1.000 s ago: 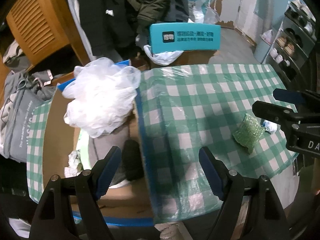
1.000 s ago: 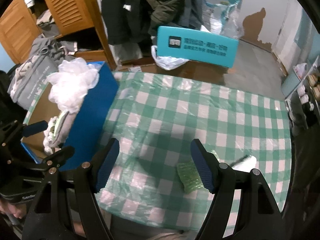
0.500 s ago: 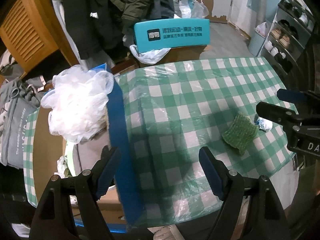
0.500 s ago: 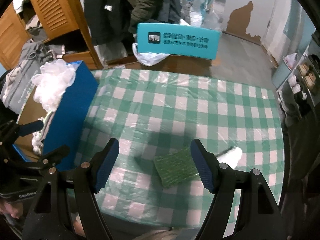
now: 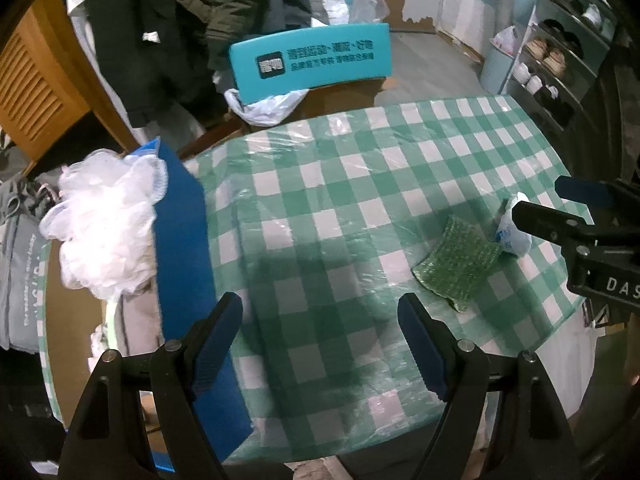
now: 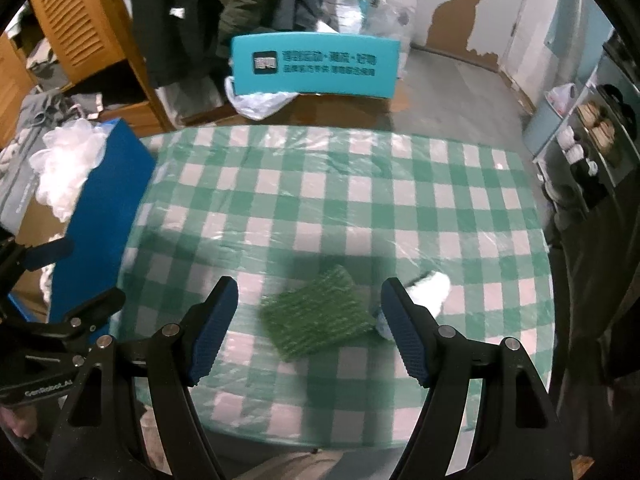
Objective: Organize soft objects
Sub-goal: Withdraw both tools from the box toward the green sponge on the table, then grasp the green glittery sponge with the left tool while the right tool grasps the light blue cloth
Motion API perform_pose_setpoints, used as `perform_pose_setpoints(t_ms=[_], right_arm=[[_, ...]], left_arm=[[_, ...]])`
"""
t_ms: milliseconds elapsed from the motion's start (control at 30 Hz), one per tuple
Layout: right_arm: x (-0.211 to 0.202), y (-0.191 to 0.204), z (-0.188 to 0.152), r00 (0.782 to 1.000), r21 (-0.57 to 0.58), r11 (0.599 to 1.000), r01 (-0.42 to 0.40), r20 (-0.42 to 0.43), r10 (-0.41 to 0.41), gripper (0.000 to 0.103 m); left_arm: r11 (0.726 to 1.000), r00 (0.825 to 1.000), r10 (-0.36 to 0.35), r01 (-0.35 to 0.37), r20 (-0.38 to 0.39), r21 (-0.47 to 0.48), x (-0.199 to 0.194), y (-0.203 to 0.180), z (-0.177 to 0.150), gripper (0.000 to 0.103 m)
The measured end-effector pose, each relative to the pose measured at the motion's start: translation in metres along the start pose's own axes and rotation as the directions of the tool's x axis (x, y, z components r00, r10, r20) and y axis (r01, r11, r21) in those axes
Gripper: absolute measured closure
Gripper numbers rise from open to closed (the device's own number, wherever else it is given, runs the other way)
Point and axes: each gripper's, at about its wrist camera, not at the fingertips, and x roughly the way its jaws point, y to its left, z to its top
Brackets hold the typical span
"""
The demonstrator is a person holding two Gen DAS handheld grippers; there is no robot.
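A green scouring pad [image 6: 318, 314] lies flat on the green checked tablecloth [image 6: 340, 200], between the tips of my open, empty right gripper [image 6: 308, 332]. A small white soft packet [image 6: 428, 288] lies touching its right side. In the left wrist view the pad [image 5: 460, 268] and packet [image 5: 514, 232] lie at the right. My left gripper [image 5: 320, 346] is open and empty above the table's near left part. A blue box [image 5: 180, 240] at the left holds a white mesh puff [image 5: 104, 220] and other soft items.
A teal chair back [image 6: 316, 66] with a white plastic bag stands behind the table. Dark coats hang beyond it. A wooden cabinet [image 6: 76, 28] and grey bag are at the left. A shoe rack [image 6: 592, 132] stands at the right.
Both grippers have moved to the right. The green pad has come between the right gripper's fingers. The blue box has slid to the left edge of both views.
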Motion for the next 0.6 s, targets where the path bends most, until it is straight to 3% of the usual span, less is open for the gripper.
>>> perform_pose_setpoints(t_ms=[267,600], right_arm=[[0.019,-0.043,-0.010,0.997,0.073,0.995,0.067,-0.054,-0.064,0.030],[0.043,-0.085,-0.019,0.990,0.165,0.980,0.110,-0.110,-0.092,0.030]], left_arm=[[0.999,0.999,-0.025,0.026,-0.042,0.023,0.028,-0.026,0.010,0.022],[0.990,0.986,-0.141,0.142,-0.089,0.008,0.066,-0.062,0.024,0.022]])
